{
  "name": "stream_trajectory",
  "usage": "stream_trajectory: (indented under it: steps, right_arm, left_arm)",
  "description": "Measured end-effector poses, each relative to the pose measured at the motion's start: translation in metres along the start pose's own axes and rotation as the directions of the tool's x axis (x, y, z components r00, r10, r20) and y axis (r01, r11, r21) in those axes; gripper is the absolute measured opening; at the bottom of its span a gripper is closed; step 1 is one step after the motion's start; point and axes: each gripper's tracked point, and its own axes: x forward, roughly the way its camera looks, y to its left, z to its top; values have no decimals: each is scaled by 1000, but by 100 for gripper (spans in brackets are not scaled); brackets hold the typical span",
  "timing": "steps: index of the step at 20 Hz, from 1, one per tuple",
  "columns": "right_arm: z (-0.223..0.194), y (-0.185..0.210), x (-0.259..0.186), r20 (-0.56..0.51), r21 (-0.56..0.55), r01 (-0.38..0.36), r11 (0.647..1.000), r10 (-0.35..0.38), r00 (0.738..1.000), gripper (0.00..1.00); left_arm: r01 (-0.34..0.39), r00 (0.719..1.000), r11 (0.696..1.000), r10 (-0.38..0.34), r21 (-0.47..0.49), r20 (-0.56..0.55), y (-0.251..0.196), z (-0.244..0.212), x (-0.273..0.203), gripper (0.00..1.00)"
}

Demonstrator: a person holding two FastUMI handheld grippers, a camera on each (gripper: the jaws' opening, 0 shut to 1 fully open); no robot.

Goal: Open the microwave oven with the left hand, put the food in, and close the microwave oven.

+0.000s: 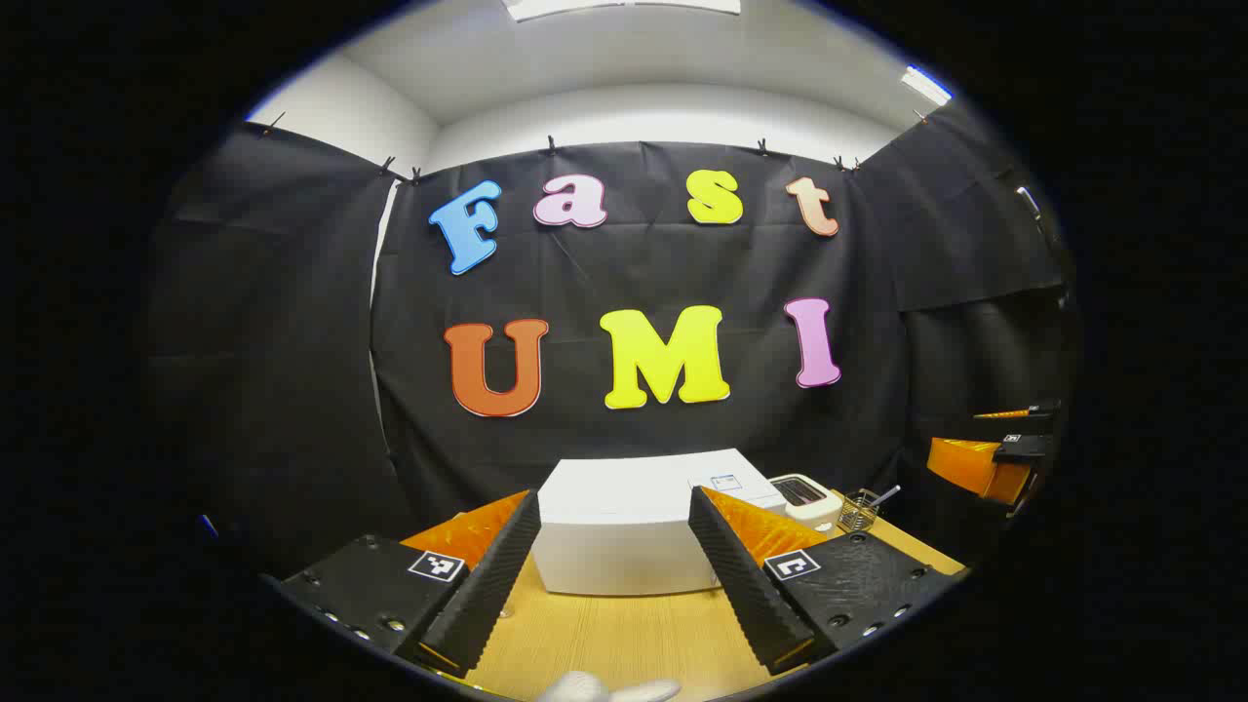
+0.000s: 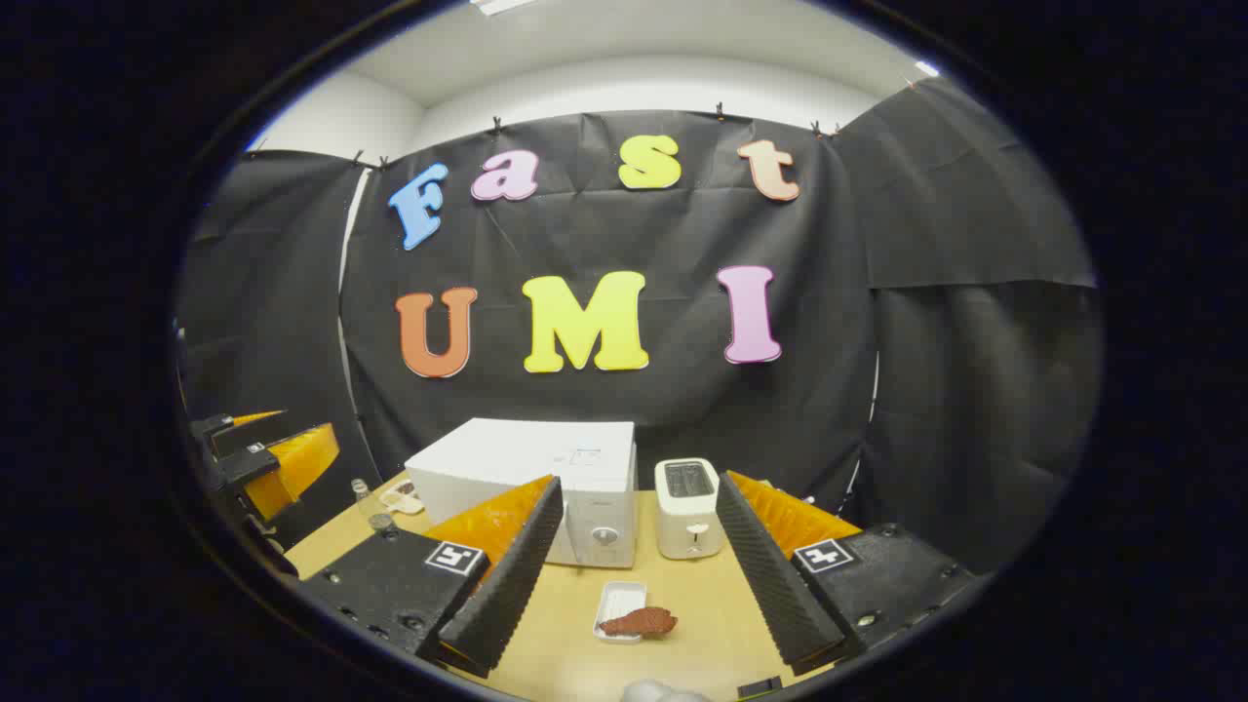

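From my right gripper view, bare table [image 2: 702, 604] lies open in front of the microwave [image 2: 531, 468], broken only by the small tray [image 2: 616, 600] with the brown food [image 2: 639, 621]. The toaster [image 2: 688, 507] stands just right of the microwave, a narrow gap between them. Left of the microwave, a small bottle [image 2: 362, 495] crowds that corner.

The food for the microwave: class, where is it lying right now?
In the right gripper view, the food lies half on a small white tray on the table, in front of the microwave and toaster, between the open right gripper fingers.
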Motion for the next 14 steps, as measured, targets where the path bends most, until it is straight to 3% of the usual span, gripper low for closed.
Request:
stream_trajectory:
  steps: [3, 4, 7, 8, 9, 14]
  right_arm:
    - [-1, -4, -1, -2, -16, 3, 1000, -3, 1000, 91]
    - [-2, -6, -1, -2, -19, 5, 1000, -5, 1000, 100]
    - [0, -14, 0, -1, -21, 13, 1000, -13, 1000, 100]
    - [1, -17, 1, 2, -21, 18, 1000, -18, 1000, 90]
    - [1, -18, 2, 0, -20, 19, 1000, -19, 1000, 100]
    - [-1, -19, 11, -6, -27, 14, 1000, -14, 1000, 100]
  left_arm:
    - [8, 1000, 1000, -8, 0, 0, -8, -2, 3, 96]
    - [9, 1000, 1000, -9, 1, 2, -10, -3, 5, 96]
    - [9, 1000, 1000, -9, 7, 1, -15, -6, 9, 96]
    - [11, 1000, 1000, -11, 5, 1, -16, -6, 10, 96]
    - [9, 1000, 1000, -9, 5, -4, -17, -7, 12, 96]
    - [2, 1000, 1000, -2, 0, -7, -19, -15, 22, 96]
